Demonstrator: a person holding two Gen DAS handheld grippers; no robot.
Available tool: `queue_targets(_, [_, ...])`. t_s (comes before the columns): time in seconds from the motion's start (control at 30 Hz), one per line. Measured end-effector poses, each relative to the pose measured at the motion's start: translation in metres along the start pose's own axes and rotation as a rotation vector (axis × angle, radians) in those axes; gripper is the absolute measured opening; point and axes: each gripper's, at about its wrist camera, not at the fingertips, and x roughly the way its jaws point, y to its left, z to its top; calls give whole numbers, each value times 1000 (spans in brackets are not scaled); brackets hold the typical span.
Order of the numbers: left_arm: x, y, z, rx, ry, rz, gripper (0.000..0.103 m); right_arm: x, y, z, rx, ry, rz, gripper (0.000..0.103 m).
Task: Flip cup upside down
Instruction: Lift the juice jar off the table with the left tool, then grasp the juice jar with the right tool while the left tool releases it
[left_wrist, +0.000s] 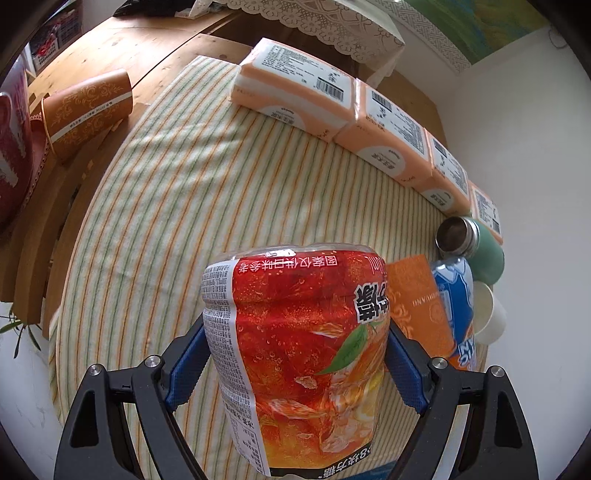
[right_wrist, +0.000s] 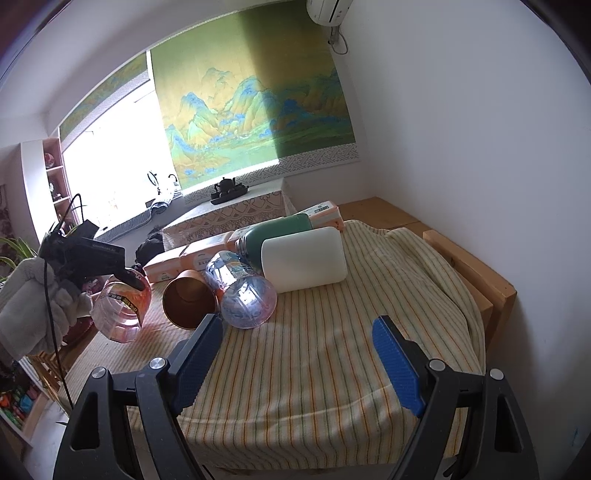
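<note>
Left wrist view is filled by the cup (left_wrist: 295, 354), a clear plastic one wrapped in a red-orange drink label. The left gripper (left_wrist: 295, 363) has it clamped, 1 blue pad (left_wrist: 186, 367) pressed to each side, and the label's print reads upside down with the flat clear end pointing away from the camera. Its near end is cut off by the frame's lower edge.

Only the right wrist view shows the same cup (right_wrist: 120, 308) from outside: held in the air at the left edge of the striped cloth (right_wrist: 314, 369), tilted, open mouth turned toward the camera and downward, the dark left gripper (right_wrist: 125, 277) over it and a grey-gloved hand (right_wrist: 33, 302) behind. Whether the cup touches the cloth I cannot tell.

Near it lie an orange paper cup (right_wrist: 188, 302), a blue-labelled clear bottle (right_wrist: 243, 295), a green flask (right_wrist: 280, 230) and a white cup (right_wrist: 304, 260), all on their sides. 4 tissue packs (left_wrist: 295, 88) line the cloth's far edge, seen clearly only from the left wrist.

Well apart from the cup, the right gripper (right_wrist: 295, 360) hangs over bare cloth, fingers spread wide, holding nothing.
</note>
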Motion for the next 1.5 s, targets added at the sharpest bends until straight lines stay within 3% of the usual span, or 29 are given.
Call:
queue_targets(0.33, [9, -10, -20, 40, 45, -18, 89, 6, 20, 10, -64, 42, 39, 80])
queue_targets(0.53, [-9, -1, -30, 61, 42, -50, 89, 16, 36, 23, -79, 90, 102, 89])
queue_targets(0.73, [-49, 5, -58, 141, -62, -32, 89, 33, 58, 39, -77, 172, 186, 90])
queue_targets(0.9, [-85, 10, -106, 274, -234, 40, 89, 54, 91, 52, -113, 262, 237, 90])
queue_targets(1.1, [-111, 37, -152, 280, -392, 69, 89, 102, 137, 62, -88, 462, 338, 90])
queue_targets(1.2, [-121, 50, -166, 280, -436, 91, 89, 132, 156, 64, -42, 585, 359, 90])
queue_targets(1.5, [-131, 86, -177, 256, -455, 101, 89, 194, 208, 61, -92, 778, 306, 90])
